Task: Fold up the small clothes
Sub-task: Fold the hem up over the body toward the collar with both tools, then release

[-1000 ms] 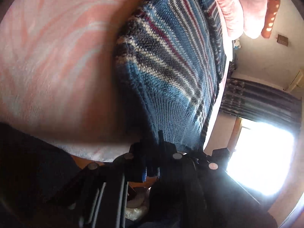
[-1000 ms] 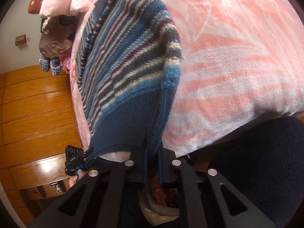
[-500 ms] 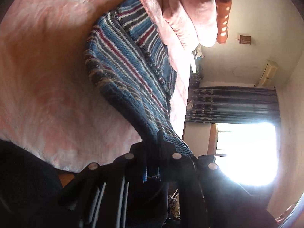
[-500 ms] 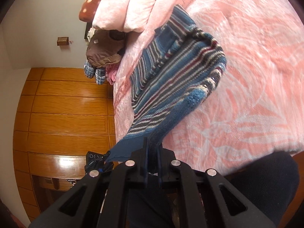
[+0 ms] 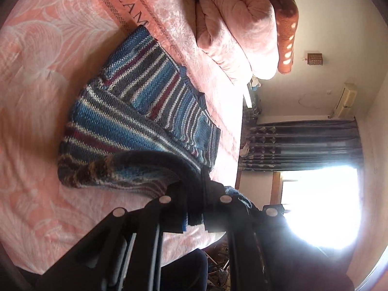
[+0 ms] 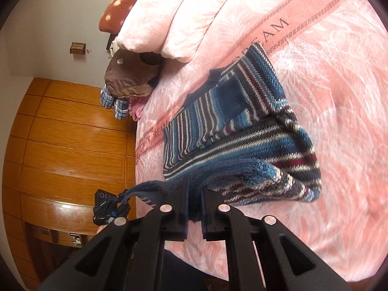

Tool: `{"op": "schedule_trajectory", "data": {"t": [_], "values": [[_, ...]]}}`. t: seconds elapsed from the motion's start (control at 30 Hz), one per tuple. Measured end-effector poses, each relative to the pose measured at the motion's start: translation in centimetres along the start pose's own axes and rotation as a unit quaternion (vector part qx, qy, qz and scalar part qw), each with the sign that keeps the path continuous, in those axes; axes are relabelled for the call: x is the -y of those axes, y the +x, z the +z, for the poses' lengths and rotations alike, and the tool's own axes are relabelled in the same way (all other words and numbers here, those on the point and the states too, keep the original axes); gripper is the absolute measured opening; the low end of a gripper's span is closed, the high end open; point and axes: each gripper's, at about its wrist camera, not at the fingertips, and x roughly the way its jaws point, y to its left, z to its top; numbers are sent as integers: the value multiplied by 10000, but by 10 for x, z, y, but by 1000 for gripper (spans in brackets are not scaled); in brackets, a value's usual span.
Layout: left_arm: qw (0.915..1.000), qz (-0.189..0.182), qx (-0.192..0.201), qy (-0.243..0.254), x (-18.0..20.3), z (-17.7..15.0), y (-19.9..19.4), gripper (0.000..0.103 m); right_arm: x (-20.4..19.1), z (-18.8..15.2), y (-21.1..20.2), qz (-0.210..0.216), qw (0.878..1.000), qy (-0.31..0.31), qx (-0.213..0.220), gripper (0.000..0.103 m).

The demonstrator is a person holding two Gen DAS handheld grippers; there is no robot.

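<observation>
A small striped knit sweater (image 5: 135, 111) in blue, white, grey and maroon lies on the pink bedspread (image 5: 31, 77). Its upper part rests flat; its lower hem is lifted and curled back over it. My left gripper (image 5: 194, 206) is shut on one corner of the dark blue hem. My right gripper (image 6: 195, 206) is shut on the other hem corner of the sweater (image 6: 242, 121). In the right wrist view the left gripper (image 6: 109, 208) shows at the left, with the hem stretched between the two.
Pink folded quilts (image 5: 237, 31) and a brown dotted pillow (image 5: 286, 17) lie at the head of the bed. A pile of clothes (image 6: 128, 82) sits by the wooden wardrobe (image 6: 68, 140). A bright window (image 5: 320, 206) and dark curtains (image 5: 300, 143) are beyond the bed edge.
Both grippers have carried the hem up and forward over the sweater, away from the bed's near edge. The sweater, earlier hanging stretched close to the cameras, now lies mostly flat with the hem folding over.
</observation>
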Motion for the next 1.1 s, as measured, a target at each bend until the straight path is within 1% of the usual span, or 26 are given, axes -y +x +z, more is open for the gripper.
{"op": "schedule_trajectory", "data": {"t": [0.23,0.4,0.43,0.47,0.53,0.6,0.63,0.67,0.7,0.73,0.8,0.83,0.9,0.97,1.03,1.07,1.1], "values": [[9986,414,-105,-320,-29,64,60,7,23,67,63,-374,9988,203,-247,7],[9961,747,-198,-434,-52,93,94,7,50,98,103,-600,9964,415,-428,7],[9958,797,-222,-403,-53,98,99,8,54,103,109,-627,9961,442,-441,8],[9957,807,-245,-373,-54,101,102,9,59,107,114,-609,9959,469,-469,12],[9965,749,-270,-270,-51,105,103,15,65,113,116,-524,9957,591,-491,16],[9971,741,-175,-4,-38,105,93,33,62,117,109,-418,9966,583,-417,23],[9969,756,-125,178,-30,103,86,36,56,118,101,-371,9977,466,-326,30],[9965,725,-86,403,-20,102,78,38,47,119,93,-374,9986,288,-243,33],[9954,711,-68,635,-10,101,73,40,38,120,85,-416,9990,72,-178,33],[9932,735,-36,904,0,100,66,41,28,121,79,-480,9986,-172,-140,35],[9860,865,-30,1424,16,97,61,53,11,121,71,-632,9959,-640,-107,40],[9821,967,-68,1614,20,97,61,55,5,121,71,-741,9936,-849,-122,43],[9730,1241,-181,1937,22,98,67,57,-2,121,76,-1041,9861,-1277,-204,45],[9640,1488,-316,2182,17,101,77,57,-4,121,87,-1361,9758,-1671,-363,45],[9538,1779,-489,2372,8,106,91,57,0,120,103,-1566,9686,-1859,-533,45],[9505,1875,-558,2413,3,108,97,57,4,121,109,-1649,9655,-1917,-618,45],[9491,1921,-630,2414,-3,112,104,57,8,121,114,-1703,9633,-1959,-684,45]]}}
